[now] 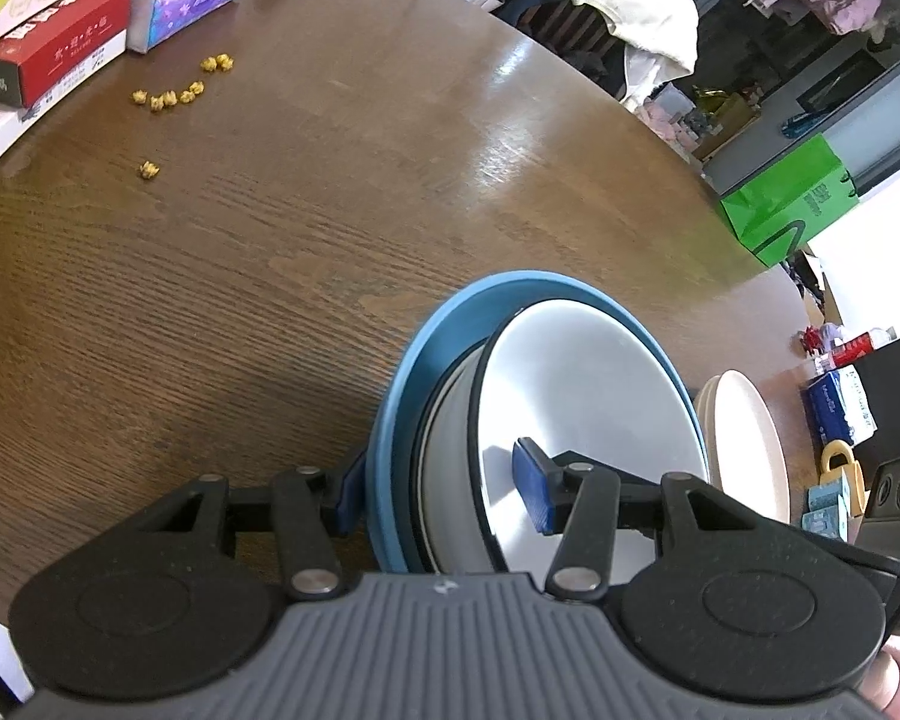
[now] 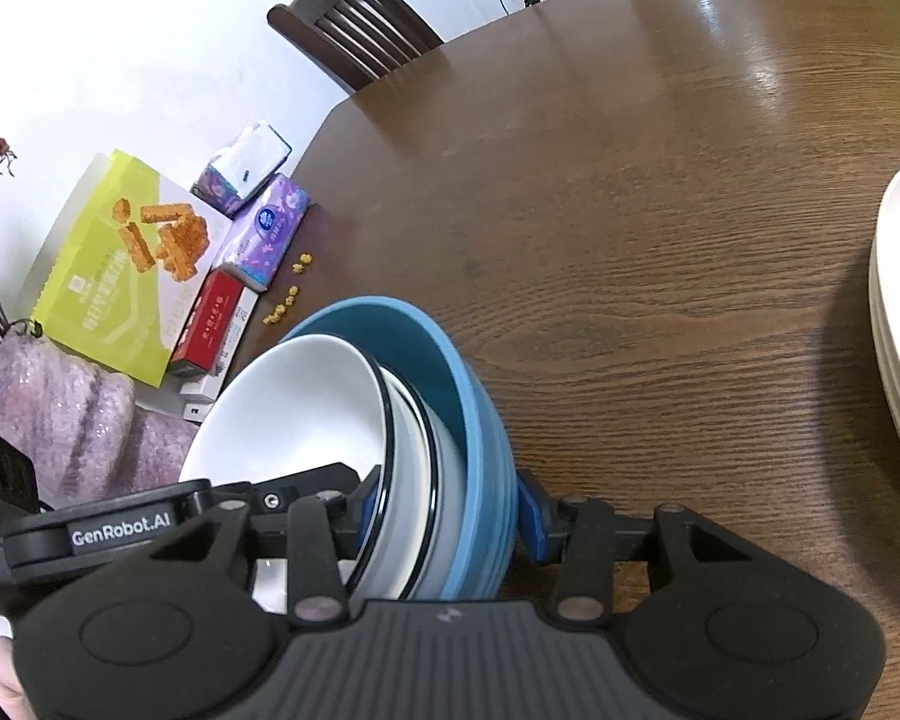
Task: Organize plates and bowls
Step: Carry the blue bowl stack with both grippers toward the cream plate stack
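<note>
Both grippers clamp one nested stack above the table (image 1: 270,210): blue bowl (image 1: 402,384) outermost, white bowls (image 1: 582,396) inside. Left gripper (image 1: 444,489) and right gripper (image 2: 444,516) each pinch the rims from opposite sides. Cream plates (image 1: 744,432) sit near right. Risk: uneven hand motion tilts the stack; inner bowls could slide out

Left tongs (image 1: 444,489) and right tongs (image 2: 444,516) both angled downward, jaws clamped
</note>
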The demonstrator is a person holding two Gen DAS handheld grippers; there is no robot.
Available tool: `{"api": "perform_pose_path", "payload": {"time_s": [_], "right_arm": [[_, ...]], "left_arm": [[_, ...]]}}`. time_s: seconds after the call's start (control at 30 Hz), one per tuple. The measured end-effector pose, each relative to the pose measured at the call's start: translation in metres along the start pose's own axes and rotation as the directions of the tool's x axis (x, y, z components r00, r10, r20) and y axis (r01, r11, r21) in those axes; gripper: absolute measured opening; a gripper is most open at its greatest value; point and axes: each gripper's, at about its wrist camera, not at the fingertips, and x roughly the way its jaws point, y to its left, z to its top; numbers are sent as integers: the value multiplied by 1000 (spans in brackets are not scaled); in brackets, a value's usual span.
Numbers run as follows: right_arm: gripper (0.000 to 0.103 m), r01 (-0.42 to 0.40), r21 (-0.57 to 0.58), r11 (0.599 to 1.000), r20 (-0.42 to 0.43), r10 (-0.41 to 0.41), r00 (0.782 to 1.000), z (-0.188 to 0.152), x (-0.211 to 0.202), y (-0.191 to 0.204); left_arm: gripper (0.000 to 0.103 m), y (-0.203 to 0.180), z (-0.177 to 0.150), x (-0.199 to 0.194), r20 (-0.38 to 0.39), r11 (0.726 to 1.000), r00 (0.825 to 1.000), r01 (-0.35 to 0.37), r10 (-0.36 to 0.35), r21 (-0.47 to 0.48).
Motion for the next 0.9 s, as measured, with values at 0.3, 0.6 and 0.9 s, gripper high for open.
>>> {"api": "perform_pose_path", "payload": {"time_s": [0.3, 0.6, 0.9], "right_arm": [[43, 11, 21, 1000, 30, -11, 999, -9, -14, -1], [43, 21, 32, 999, 51, -23, 998, -13, -21, 0], [42, 30, 51, 998, 75, -34, 997, -16, -36, -6]], "left_arm": [[50, -5, -4, -6, -7, 1000, 1000, 13, -13, 25], [50, -12, -5, -11, -8, 999, 1000, 29, -29, 43], [50, -24, -7, -11, -14, 997, 999, 41, -40, 66]]}}
